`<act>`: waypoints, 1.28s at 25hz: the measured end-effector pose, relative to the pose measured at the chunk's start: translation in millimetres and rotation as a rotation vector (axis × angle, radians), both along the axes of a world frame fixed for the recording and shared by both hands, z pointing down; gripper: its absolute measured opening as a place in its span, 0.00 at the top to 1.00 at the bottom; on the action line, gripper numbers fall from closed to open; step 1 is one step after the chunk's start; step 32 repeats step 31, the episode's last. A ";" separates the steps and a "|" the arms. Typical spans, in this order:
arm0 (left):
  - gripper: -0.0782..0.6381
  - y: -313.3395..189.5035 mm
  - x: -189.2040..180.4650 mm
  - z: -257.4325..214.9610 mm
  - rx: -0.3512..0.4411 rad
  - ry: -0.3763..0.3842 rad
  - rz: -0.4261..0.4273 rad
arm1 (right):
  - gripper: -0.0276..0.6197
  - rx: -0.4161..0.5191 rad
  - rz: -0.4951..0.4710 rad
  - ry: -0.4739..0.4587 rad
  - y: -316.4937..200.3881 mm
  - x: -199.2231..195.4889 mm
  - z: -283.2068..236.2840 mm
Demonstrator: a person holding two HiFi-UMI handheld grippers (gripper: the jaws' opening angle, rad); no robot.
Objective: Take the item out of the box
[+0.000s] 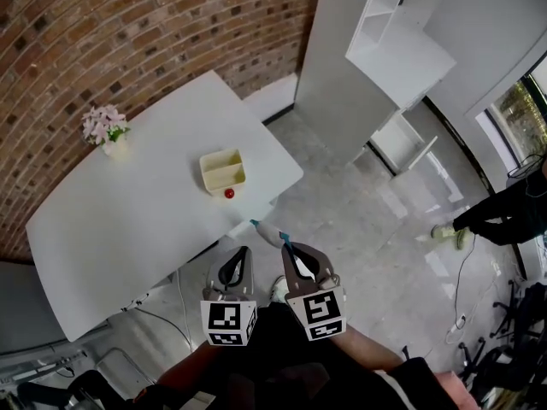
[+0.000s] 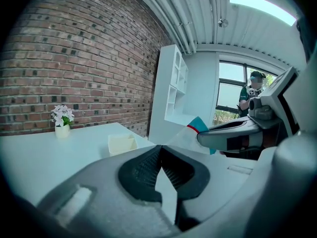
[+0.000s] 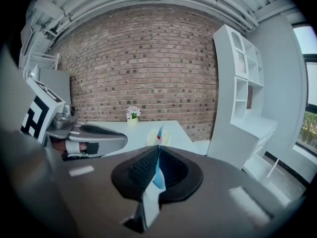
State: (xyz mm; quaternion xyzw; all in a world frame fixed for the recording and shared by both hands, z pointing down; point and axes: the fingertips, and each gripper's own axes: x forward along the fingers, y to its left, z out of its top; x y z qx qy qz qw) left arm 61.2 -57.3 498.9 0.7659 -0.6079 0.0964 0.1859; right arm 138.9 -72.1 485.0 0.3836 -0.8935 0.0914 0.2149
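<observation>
A cream open box (image 1: 222,171) stands on the white table (image 1: 128,220), with a small red item (image 1: 229,193) on the tabletop just in front of it. My right gripper (image 1: 286,246) is off the table's near corner, shut on a thin white and blue packet (image 1: 269,231) with a red stripe near its tip. In the right gripper view the packet (image 3: 157,175) runs up between the closed pads of that gripper (image 3: 158,148). My left gripper (image 1: 244,250) hangs beside it, shut with nothing in it (image 2: 159,147). The box (image 2: 121,144) lies ahead of it.
A pot of pink flowers (image 1: 105,128) sits at the table's far left by the brick wall. A tall white shelf unit (image 1: 376,58) stands to the right. A person (image 1: 504,212) stands on the grey floor at far right, near loose cables (image 1: 461,314).
</observation>
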 end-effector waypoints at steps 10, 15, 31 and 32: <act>0.88 12.1 6.6 4.1 0.004 -0.018 0.012 | 0.95 -0.003 -0.019 -0.001 11.1 1.8 6.0; 0.88 9.2 6.5 2.3 0.000 -0.029 0.024 | 0.95 -0.010 -0.010 -0.015 9.6 1.4 6.0; 0.88 4.8 -6.5 0.2 -0.010 -0.037 0.032 | 0.95 -0.027 0.003 -0.032 6.0 -11.6 6.6; 0.88 4.8 -6.5 0.2 -0.010 -0.037 0.032 | 0.95 -0.027 0.003 -0.032 6.0 -11.6 6.6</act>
